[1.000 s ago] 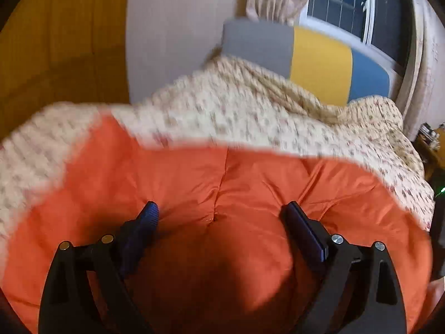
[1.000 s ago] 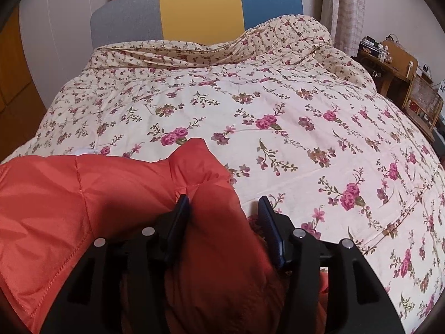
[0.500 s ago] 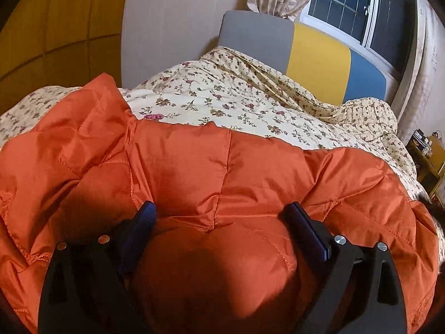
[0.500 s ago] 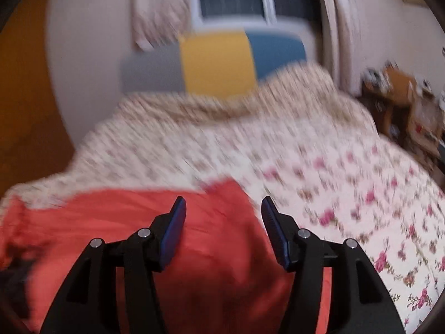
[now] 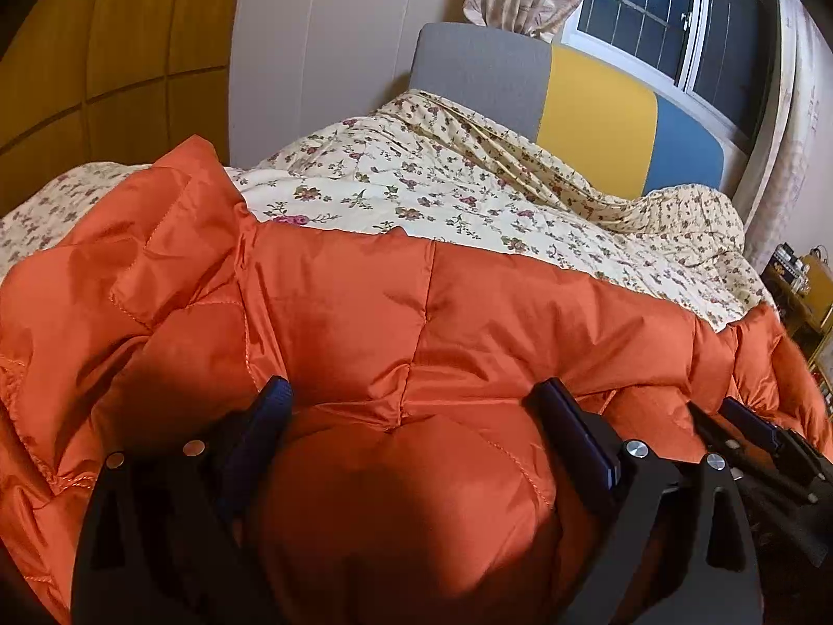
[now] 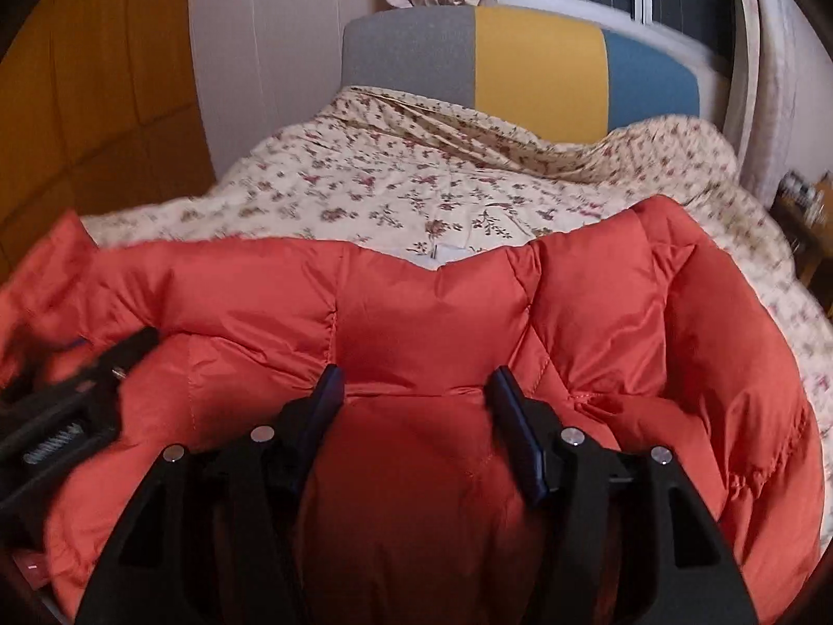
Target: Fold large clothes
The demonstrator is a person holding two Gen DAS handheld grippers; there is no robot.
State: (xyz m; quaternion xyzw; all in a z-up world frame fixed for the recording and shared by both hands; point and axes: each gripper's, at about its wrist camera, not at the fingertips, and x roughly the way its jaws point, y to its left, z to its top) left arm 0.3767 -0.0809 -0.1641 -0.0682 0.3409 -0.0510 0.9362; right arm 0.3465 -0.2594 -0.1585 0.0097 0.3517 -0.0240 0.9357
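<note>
An orange quilted puffer jacket (image 5: 364, 302) lies bunched across the near part of a bed. In the left wrist view a thick fold of it bulges between the blue pads of my left gripper (image 5: 416, 406), which is shut on it. The right gripper (image 5: 749, 427) shows at the lower right of that view, close beside. In the right wrist view the jacket (image 6: 427, 302) fills the foreground, and my right gripper (image 6: 416, 385) is shut on another puffy fold. The left gripper (image 6: 104, 359) appears blurred at the left edge there.
A cream floral quilt (image 5: 442, 192) covers the bed behind the jacket. At the far end stands a grey, yellow and blue headboard (image 5: 593, 104) under a dark window. Wooden panels (image 5: 104, 52) line the left; a cluttered side table (image 5: 802, 286) sits at the right.
My right gripper has swung left with its fold of jacket, rolling as it went, and now sits beside the left gripper. The left gripper has stayed put, still gripping.
</note>
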